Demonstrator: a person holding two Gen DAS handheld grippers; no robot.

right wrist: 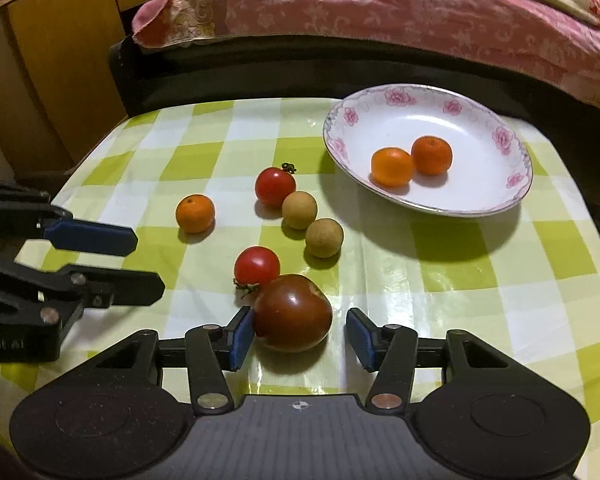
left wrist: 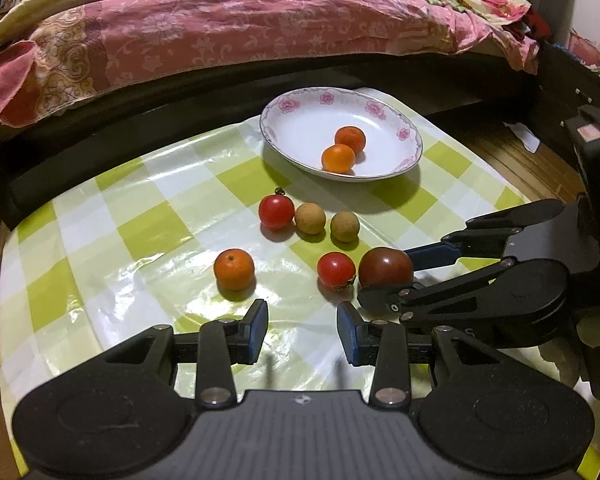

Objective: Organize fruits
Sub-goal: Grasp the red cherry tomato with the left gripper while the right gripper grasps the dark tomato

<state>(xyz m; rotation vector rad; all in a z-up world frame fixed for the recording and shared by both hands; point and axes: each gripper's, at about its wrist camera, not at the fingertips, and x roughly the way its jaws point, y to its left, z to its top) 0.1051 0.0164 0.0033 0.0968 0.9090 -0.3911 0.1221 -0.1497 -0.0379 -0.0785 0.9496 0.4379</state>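
A white floral plate (left wrist: 380, 101) (right wrist: 516, 152) holds two oranges (left wrist: 344, 148) (right wrist: 410, 162). On the checked cloth lie a third orange (left wrist: 234, 269) (right wrist: 195, 213), two red tomatoes (left wrist: 276, 211) (left wrist: 336, 271) (right wrist: 275, 186) (right wrist: 257, 266), two brown longans (left wrist: 310, 218) (left wrist: 345, 225) (right wrist: 299, 210) (right wrist: 324, 237) and a large dark tomato (left wrist: 385, 267) (right wrist: 293, 312). My right gripper (right wrist: 300, 336) (left wrist: 396, 276) is open around the dark tomato, its left pad touching it. My left gripper (left wrist: 302, 330) (right wrist: 140, 264) is open and empty, just short of the third orange and the nearer red tomato.
The table with the green-and-white checked cloth (left wrist: 148, 216) (right wrist: 440, 264) stands against a bed with a pink quilt (left wrist: 228, 32) (right wrist: 380, 12). A wooden cabinet (right wrist: 52, 64) is at the left. Wooden floor (left wrist: 512, 148) shows past the table's right edge.
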